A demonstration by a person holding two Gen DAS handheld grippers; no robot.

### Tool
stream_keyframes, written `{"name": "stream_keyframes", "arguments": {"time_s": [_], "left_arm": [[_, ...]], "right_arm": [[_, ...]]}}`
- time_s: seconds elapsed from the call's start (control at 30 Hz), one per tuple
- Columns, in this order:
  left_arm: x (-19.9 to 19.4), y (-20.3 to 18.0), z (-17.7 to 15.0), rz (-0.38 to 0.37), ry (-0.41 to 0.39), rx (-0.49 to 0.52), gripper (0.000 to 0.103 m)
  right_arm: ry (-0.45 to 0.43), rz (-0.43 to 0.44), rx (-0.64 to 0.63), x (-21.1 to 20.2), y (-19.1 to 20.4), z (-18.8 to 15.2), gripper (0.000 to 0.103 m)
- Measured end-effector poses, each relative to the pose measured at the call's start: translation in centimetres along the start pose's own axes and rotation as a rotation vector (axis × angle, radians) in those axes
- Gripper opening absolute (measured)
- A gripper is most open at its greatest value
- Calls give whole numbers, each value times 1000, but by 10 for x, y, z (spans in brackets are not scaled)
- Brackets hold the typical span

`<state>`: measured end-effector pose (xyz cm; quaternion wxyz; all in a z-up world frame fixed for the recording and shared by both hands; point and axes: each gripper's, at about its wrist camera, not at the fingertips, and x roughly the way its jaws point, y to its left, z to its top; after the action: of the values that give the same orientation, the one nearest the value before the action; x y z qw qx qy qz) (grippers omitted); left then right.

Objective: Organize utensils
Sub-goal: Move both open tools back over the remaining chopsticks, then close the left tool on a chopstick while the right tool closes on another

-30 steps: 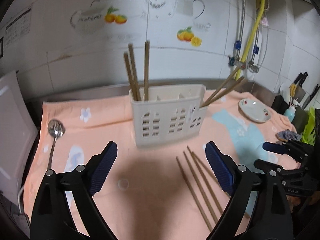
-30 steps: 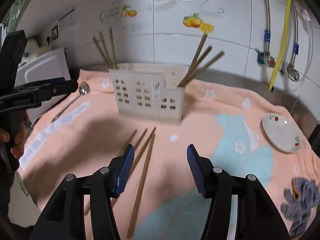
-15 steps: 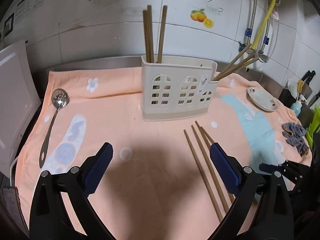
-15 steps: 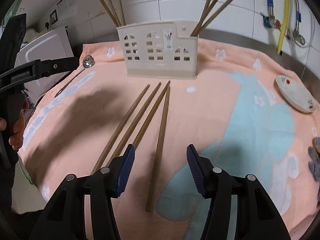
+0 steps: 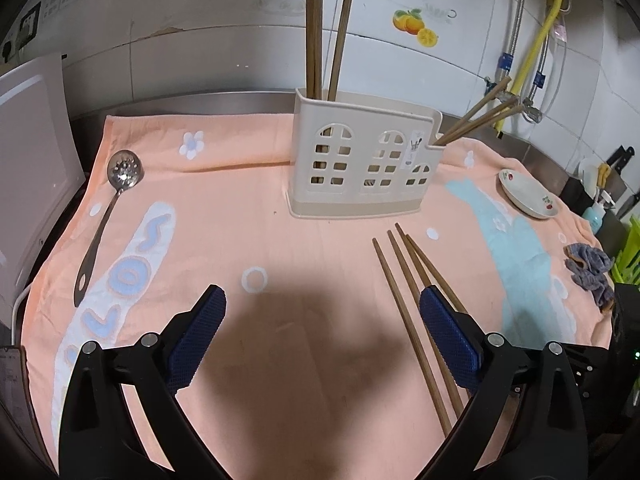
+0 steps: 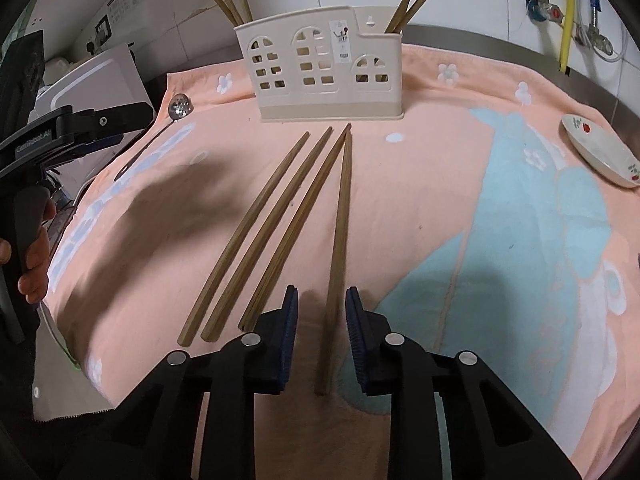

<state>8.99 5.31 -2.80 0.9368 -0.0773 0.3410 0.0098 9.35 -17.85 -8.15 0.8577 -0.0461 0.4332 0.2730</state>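
Several wooden chopsticks (image 6: 276,220) lie fanned on the peach towel (image 6: 420,184) in front of a cream utensil holder (image 6: 320,80). My right gripper (image 6: 322,300) hangs low over their near ends. Its jaws are closing with the rightmost chopstick (image 6: 342,216) between them, close to the right pad (image 6: 356,340) with a gap still showing. My left gripper (image 5: 320,300) stands wide open over bare towel, left of the same chopsticks (image 5: 404,288). The holder (image 5: 360,168) has chopsticks upright at its left end (image 5: 320,44) and leaning out at its right (image 5: 476,120). A slotted spoon (image 5: 104,216) lies at the far left.
A small white dish (image 5: 528,196) and a grey cloth (image 5: 592,276) sit on the towel's right side. A white appliance (image 5: 28,152) stands off the left edge. Tiled wall, pipes and a yellow hose (image 5: 544,36) run behind. A hand holds the left gripper's handle (image 6: 24,216).
Both grippers came down closer to the towel. The right jaws narrowed around the rightmost chopstick's near end. The left jaws stayed wide.
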Motion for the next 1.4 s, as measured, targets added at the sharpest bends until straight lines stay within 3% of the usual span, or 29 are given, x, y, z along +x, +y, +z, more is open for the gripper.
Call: {"name": "stream_keyframes", "arguments": {"time_s": [0.4,0.57,0.73,1.07,1.4], "left_arm": [[2,-9,-13,-17,31,11,96],[3,-15,-17,-31,43,20,96],[6,-23,-26,-64,79,32,96],[15,-43,-49,-131,145,41,94],[36,-55,-63,-215,227,6,44]], "right_arm": [[0,-13,17,1,-2,-3,15],[-8,-57,-34,2,6,-6,14],[-18,-72,-41,2,4,-7,8],[-37,-67,-22,-4,-2,-5,6],[-97,-70,-11,-25,-11,6,6]]}}
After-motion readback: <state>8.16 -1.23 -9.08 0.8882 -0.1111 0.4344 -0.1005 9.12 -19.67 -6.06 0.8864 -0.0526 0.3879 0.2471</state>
